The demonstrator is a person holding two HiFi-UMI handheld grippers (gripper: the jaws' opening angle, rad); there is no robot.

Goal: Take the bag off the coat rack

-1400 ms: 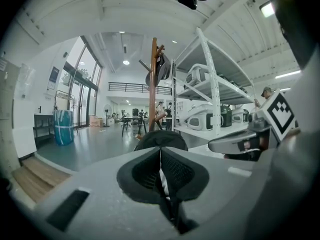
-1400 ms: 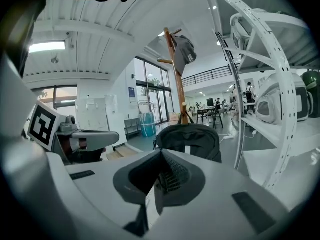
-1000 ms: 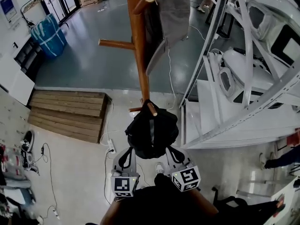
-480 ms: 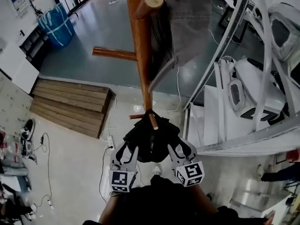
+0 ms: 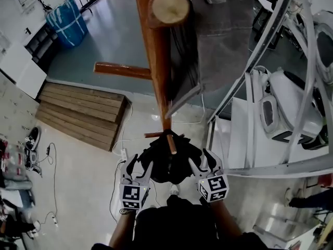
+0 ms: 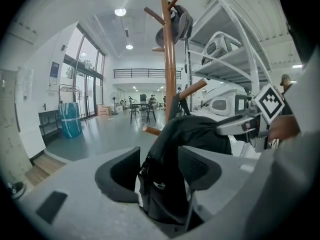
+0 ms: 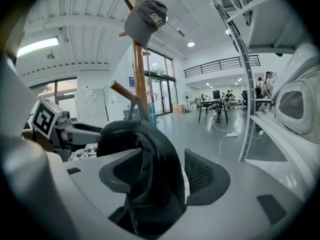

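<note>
Obs: the black bag (image 5: pixel 165 163) hangs by its top loop from the lowest peg (image 5: pixel 170 144) of the wooden coat rack (image 5: pixel 158 72). In the head view it sits at 6 o'clock from the pole. It is not yet off.

The left gripper (image 5: pixel 138 166) sits at the bag's 8 o'clock and the right gripper (image 5: pixel 203 163) at its 4 o'clock. Both sets of jaws have just been opening and stand spread wide. Each gripper view shows a fold of the bag between the jaws with a gap to one pad, so nothing is clamped.

Judgement: the step in hand is taking hold on both flanks before the lift.

How to do it well:
- Seat the fabric deep between the jaws and close on a thick fold or seam, since a thin edge may slip.
- Close both sides together so the bag does not swing.
- The peg slants upward, so carry the loop up along it and past the tip rather than pulling straight back.
- Go gently: a grey cap (image 7: pixel 145 16) hangs at 12 o'clock higher on the rack, and a tug could rock the pole.
</note>
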